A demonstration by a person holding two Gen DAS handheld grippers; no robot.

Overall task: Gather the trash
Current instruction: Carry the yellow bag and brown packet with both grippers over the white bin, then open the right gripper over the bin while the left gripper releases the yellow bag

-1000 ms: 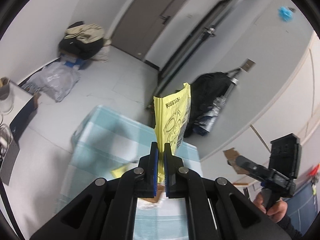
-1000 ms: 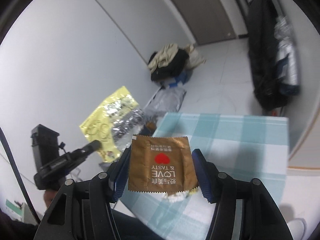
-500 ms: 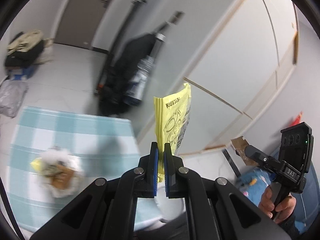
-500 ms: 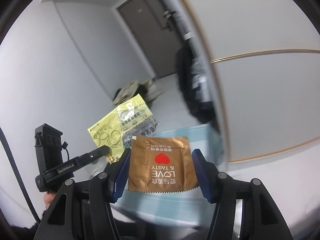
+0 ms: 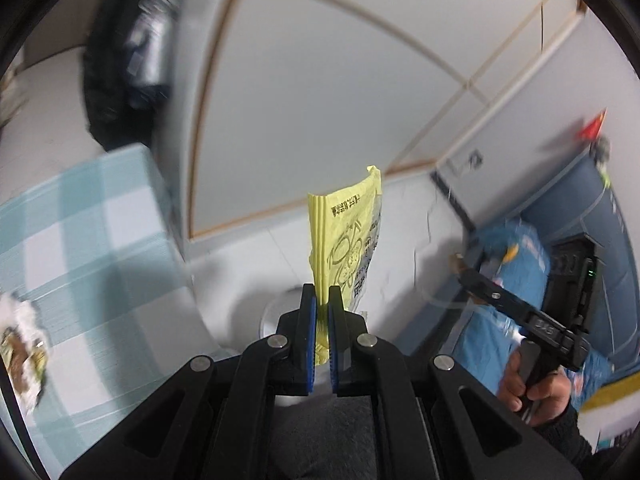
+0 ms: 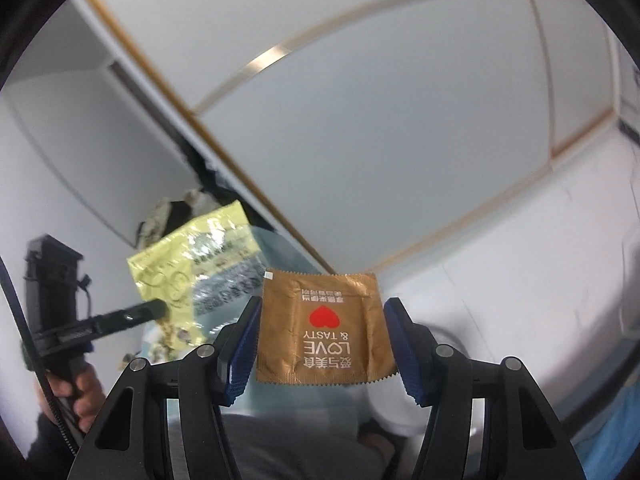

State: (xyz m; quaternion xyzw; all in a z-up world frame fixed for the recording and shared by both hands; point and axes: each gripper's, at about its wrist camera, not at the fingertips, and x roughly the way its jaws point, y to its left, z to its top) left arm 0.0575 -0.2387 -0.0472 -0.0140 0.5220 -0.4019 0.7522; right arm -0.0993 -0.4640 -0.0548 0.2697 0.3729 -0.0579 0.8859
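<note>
Pinching a yellow wrapper (image 5: pixel 346 248) by its bottom edge, the left gripper (image 5: pixel 322 312) is closed tight on it, its 2 blue pads pressing flat against the thin film. The wrapper is standing upright above the jaws, its top corner curling slightly to the right. In the right wrist view the same wrapper (image 6: pixel 192 272) is showing its crinkled silver and yellow face, clamped at the tip of the left gripper (image 6: pixel 158 308), which a hand (image 6: pixel 82 394) is holding by its handle.

The right gripper (image 6: pixel 320 340) is gripping a brown sachet (image 6: pixel 324 328) edge to edge, its jaws standing wide apart with one blue pad (image 6: pixel 240 348) against each side of the packet. The sachet is facing the camera, its red heart and lettering upside down.

In the left wrist view the right gripper (image 5: pixel 464 270) is reaching in from the right, carried by the other hand (image 5: pixel 532 388), with the sachet a blurred brown scrap at its tip.

A checked blue tablecloth (image 5: pixel 80 240) is lying at the left, and a small heap of trash (image 5: pixel 20 344) is sitting near its left edge. Below the left gripper something round and white (image 5: pixel 276 312) is showing, too blurred to tell.
</note>
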